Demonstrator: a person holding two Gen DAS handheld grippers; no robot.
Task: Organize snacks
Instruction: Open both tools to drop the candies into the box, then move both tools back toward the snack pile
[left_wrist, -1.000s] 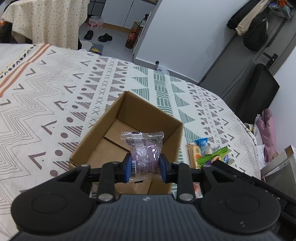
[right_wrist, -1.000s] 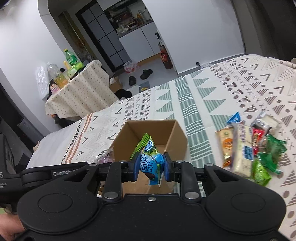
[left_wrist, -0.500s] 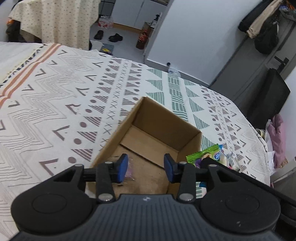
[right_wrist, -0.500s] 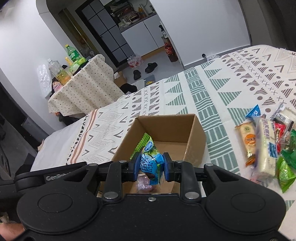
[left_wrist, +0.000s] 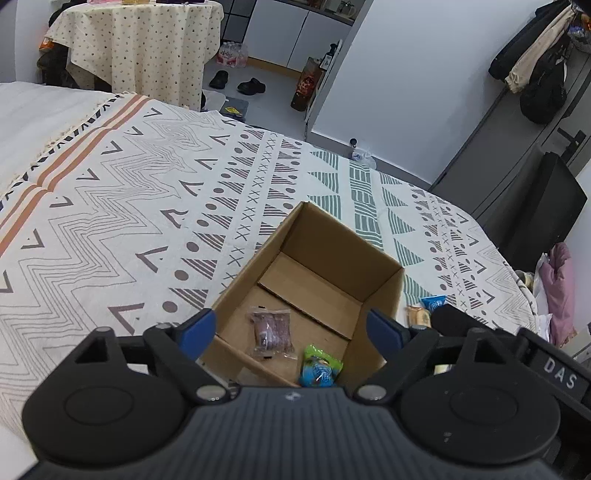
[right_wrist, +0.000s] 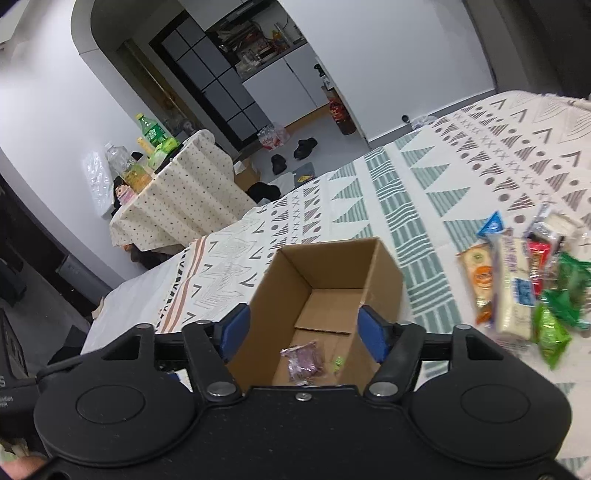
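Though unseen leftward, snack pile (right_wrist: 524, 284) rightward

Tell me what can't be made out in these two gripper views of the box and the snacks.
- Cardboard box: both views, its near end is hidden behind the gripper bodies.
- Green-and-blue snack: left view, lower part cut off by the left gripper; right view, only a green sliver.
- Snack pile: right view, motion-blurred, labels unreadable; left view, mostly hidden by the box wall.

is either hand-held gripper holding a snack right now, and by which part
Nothing is held. The left hand-held gripper and right hand-held gripper have just been opening, nothing between them; both snacks lie in the cardboard box.
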